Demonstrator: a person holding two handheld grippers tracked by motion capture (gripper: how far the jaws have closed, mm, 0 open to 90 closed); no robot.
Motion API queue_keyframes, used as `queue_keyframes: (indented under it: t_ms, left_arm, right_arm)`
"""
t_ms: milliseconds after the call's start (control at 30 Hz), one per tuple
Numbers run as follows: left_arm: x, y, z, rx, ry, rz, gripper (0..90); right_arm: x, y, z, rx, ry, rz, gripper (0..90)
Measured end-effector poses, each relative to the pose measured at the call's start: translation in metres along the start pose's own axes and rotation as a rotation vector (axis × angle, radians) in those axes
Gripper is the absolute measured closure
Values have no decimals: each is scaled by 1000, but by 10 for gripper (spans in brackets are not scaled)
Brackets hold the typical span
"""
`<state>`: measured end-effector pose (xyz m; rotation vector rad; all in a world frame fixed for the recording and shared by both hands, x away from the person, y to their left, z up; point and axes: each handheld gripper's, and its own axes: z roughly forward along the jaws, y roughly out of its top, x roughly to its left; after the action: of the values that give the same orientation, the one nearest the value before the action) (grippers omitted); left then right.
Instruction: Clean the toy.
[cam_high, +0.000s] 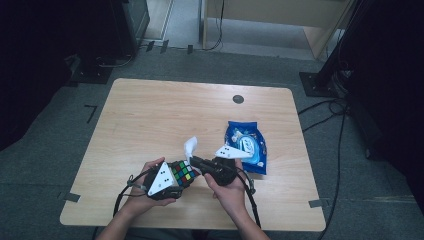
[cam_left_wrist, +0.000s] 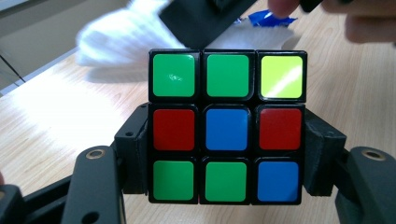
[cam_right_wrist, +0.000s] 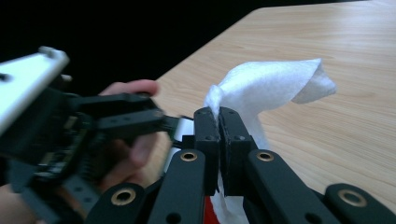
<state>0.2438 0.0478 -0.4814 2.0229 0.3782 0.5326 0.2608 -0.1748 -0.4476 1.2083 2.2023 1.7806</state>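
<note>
1. Puzzle cube (cam_left_wrist: 227, 128): rigid, light plastic with glossy stickers, so slippery on the faces. The left gripper (cam_left_wrist: 227, 154) is clamped on it, pads on the middle layer at two opposite sides. I judge that the right place to hold it: a grip on one outer layer could let that layer twist.
2. White wipe (cam_right_wrist: 271, 88): thin, limp, near weightless, likely tears if yanked. The right gripper (cam_right_wrist: 219, 126) has its jaws pressed together on one pinched edge; the rest fans out beyond the tips and a tail hangs below them.
3. Pose: in the high view the left hand (cam_high: 145, 192) holds the cube just ahead of the body, the sticker face tilted up toward the right gripper. The right hand (cam_high: 227, 187) angles its gripper inward, the wipe just above and beside the cube, not touching that I can tell.
4. Blue wipe packet (cam_high: 246, 146) lies on the table (cam_high: 150, 115) just outward of the right gripper.
</note>
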Motion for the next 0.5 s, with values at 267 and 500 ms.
queue_keyframes:
  t_ms: [267, 500]
  left_arm:
    - [13, -1, -8, -14, 54, -51, 339]
    - [21, 1, -19, -72, 46, -90, 340]
  right_arm:
    - [16, 4, -2, 9, 36, -58, 886]
    - [1, 1, -3, 22, -37, -32, 885]
